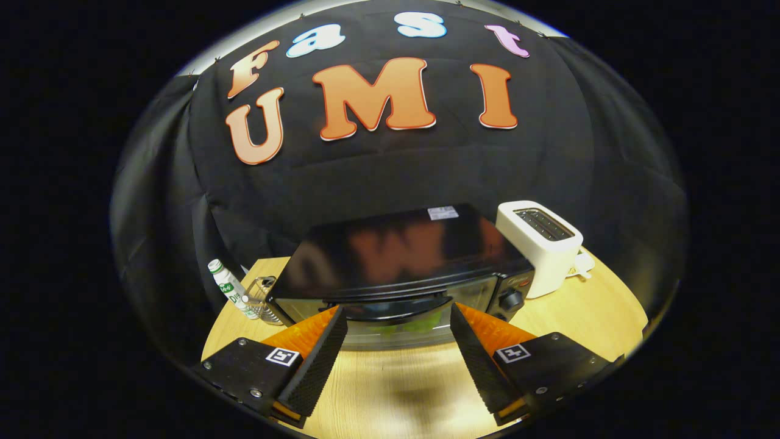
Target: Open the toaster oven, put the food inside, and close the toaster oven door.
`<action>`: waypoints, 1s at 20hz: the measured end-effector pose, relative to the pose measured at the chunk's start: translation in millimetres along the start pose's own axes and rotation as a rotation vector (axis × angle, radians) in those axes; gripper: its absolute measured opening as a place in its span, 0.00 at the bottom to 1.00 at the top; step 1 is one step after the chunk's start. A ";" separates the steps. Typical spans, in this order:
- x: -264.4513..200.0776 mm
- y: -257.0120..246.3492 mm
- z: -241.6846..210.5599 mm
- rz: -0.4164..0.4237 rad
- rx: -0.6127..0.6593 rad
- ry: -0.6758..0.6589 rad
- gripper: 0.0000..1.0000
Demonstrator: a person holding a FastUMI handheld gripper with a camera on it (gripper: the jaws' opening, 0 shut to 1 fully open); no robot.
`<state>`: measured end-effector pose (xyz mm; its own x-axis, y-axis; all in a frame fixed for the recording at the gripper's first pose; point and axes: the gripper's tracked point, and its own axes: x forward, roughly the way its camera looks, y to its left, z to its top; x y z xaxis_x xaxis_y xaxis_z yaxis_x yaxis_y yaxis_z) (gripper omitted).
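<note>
A black toaster oven [396, 256] stands on the wooden table [585, 311], just ahead of my fingers. Its glass door [402, 320] looks shut, with the dark curved handle [390, 308] across the top of it. Something green [420, 323] shows through the glass inside the oven. My gripper [399, 317] is open, its fingers spread wide on either side of the door handle, a little in front of it, holding nothing. A control knob [512, 299] sits at the oven's right end.
A white pop-up toaster [542, 244] stands right of the oven, close beside it. A white bottle with a green label [230, 288] and a clear glass jar [262, 299] stand at the oven's left. Bare table lies below the fingers.
</note>
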<state>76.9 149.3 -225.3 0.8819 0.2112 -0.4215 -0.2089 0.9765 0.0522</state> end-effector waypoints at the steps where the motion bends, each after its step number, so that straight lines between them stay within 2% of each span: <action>1: -4.1 -6.0 10.5 -0.005 0.006 -0.015 1.00; 6: -32.7 -41.1 78.1 -0.021 0.027 -0.110 1.00; 14: -101.9 -82.8 197.6 -0.075 -0.062 -0.310 0.99; 18: -135.7 -90.0 237.0 -0.103 -0.120 -0.403 0.99; 20: -146.6 -89.5 246.4 -0.102 -0.109 -0.434 0.99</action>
<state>70.5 41.3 54.9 0.9908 0.1350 -0.0001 -0.1347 0.9880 -0.0750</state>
